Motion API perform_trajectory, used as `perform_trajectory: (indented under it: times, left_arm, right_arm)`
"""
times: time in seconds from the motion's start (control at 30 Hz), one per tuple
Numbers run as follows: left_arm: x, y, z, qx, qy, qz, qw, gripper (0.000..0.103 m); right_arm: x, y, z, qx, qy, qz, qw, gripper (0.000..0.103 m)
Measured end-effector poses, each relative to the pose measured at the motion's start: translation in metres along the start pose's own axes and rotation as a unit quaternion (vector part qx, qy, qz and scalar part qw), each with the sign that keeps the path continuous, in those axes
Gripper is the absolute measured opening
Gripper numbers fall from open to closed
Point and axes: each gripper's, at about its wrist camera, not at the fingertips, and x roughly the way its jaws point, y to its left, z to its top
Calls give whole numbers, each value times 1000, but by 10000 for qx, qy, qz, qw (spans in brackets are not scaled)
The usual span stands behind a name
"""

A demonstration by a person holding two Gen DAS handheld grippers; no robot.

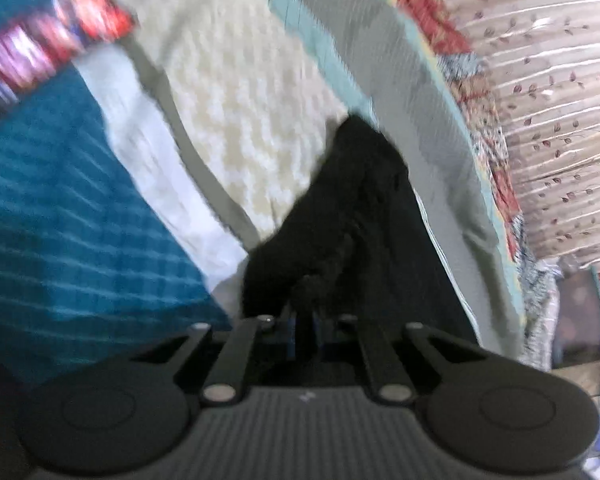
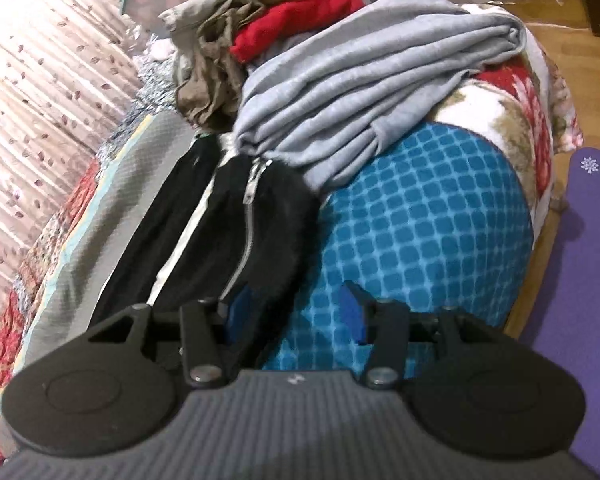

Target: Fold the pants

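Observation:
The black pants (image 1: 360,216) lie in a long strip on the bed, blurred in the left wrist view. My left gripper (image 1: 305,326) is shut on a bunched fold of this black cloth at its near end. In the right wrist view the black pants (image 2: 236,224) show a silver zipper (image 2: 248,208) and a white side stripe. My right gripper (image 2: 294,312) stands open just above the bed. Its left pad (image 2: 236,310) sits at the pants' near edge and its right pad (image 2: 352,312) over the blue checked blanket (image 2: 420,220). Nothing is pinched between them.
A grey garment (image 2: 360,80), a red one (image 2: 300,16) and an olive one (image 2: 220,60) are piled behind the pants. A purple mat (image 2: 580,260) lies on the floor at right. A cream textured cover (image 1: 240,100), the teal blanket (image 1: 60,200) and red packets (image 1: 60,40) flank the pants.

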Motion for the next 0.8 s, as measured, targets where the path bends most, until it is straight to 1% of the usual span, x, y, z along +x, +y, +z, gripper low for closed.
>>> perform_trajectory:
  times: [0.03,0.1,0.13,0.17,0.2,0.23,0.27,0.3,0.33,0.4,0.47,0.53,0.57,0.6,0.63,0.67,0.7,0.73,0.8]
  left_arm:
    - [-12,0,0,77,-121,15,9999,7]
    - [-33,1,-2,118,-300,105,9994,6]
    - [-42,3,-3,79,-345,124,9993,6]
    - [-49,5,-5,19,-365,117,9993,6]
    - [-54,8,-6,-19,-367,125,9992,6]
    - [-56,9,-8,-24,-359,145,9992,6]
    - [-57,10,-9,-7,-349,153,9993,6]
    - [-56,10,-11,23,-325,182,9993,6]
    - [-54,11,-14,56,-285,226,9993,6]
    - [-44,14,-17,104,-155,314,9993,6]
    - [-34,20,-22,147,-20,393,9991,7]
    - [-22,22,-26,299,109,576,9978,8]
    - [-18,22,-28,422,176,704,9965,15]
    - [-16,20,-30,573,233,836,9946,23]
    - [-17,18,-31,687,227,917,9932,26]
    - [-22,17,-32,774,205,908,9926,30]
    - [-30,17,-31,821,206,838,9929,35]
    - [-38,18,-29,831,200,692,9939,36]
    - [-62,20,-21,834,59,334,9959,37]
  right_arm:
    - [3,1,4,11,-14,39,10000,50]
    - [13,6,11,-84,44,128,9999,27]
    - [18,10,12,-160,119,83,9998,9]
    - [22,14,14,-212,146,-13,9997,6]
    - [22,18,15,-267,82,-137,9995,6]
    - [15,22,16,-349,-100,-249,9990,6]
    - [2,25,19,-404,-420,-313,9978,5]
    - [-8,24,20,-354,-634,-278,9970,5]
    - [-18,22,22,-284,-783,-306,9961,5]
    - [-31,15,20,-263,-961,-650,9929,5]
    - [-33,3,16,-235,-1002,-1022,9894,5]
    - [-23,-12,12,-126,-734,-1269,9891,5]
    - [-17,-16,10,-110,-572,-1361,9890,6]
    - [-13,-19,8,-128,-483,-1404,9888,7]
    - [-16,-18,8,-163,-556,-1439,9879,11]
    - [-20,-15,7,-170,-625,-1530,9861,29]
    - [-29,-12,9,-169,-744,-1681,9828,42]
    - [-37,-8,9,-162,-929,-1775,9796,56]
    - [-57,-4,11,-225,-1361,-1910,9719,55]
